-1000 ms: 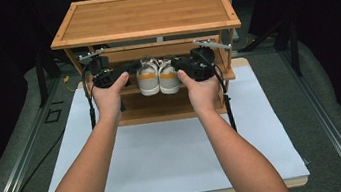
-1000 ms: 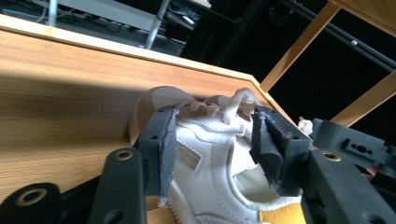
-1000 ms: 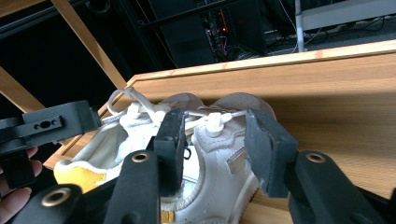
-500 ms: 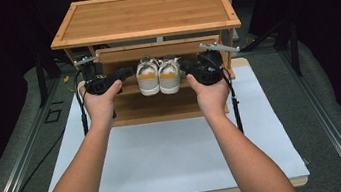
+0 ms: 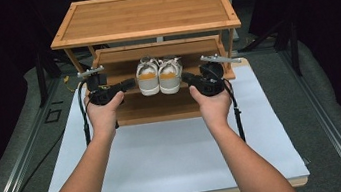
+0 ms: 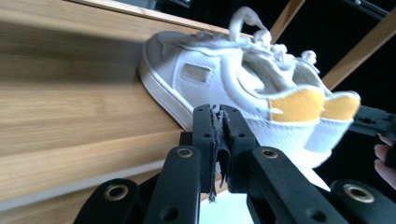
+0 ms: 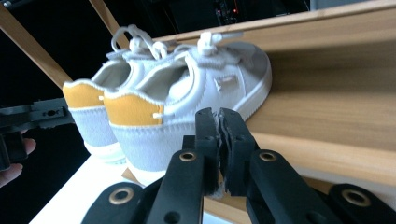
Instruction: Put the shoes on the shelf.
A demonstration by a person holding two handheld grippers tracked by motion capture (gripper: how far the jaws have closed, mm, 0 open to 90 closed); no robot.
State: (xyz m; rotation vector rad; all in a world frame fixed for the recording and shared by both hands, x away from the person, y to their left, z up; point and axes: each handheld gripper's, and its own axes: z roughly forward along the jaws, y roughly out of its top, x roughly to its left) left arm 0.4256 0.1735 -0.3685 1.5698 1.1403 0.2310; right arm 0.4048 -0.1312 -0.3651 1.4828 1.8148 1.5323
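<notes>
While closed, grippers (image 5: 129, 84) (image 5: 185, 77) (seemingly empty) beside shoes (image 5: 158, 76)

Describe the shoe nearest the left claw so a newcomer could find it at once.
Start at the bamboo rack on the white mat. On its lower shelf a pair of white sneakers stands, heels outward. The left sneaker has an orange heel patch and sits beside the shut left claw.
</notes>
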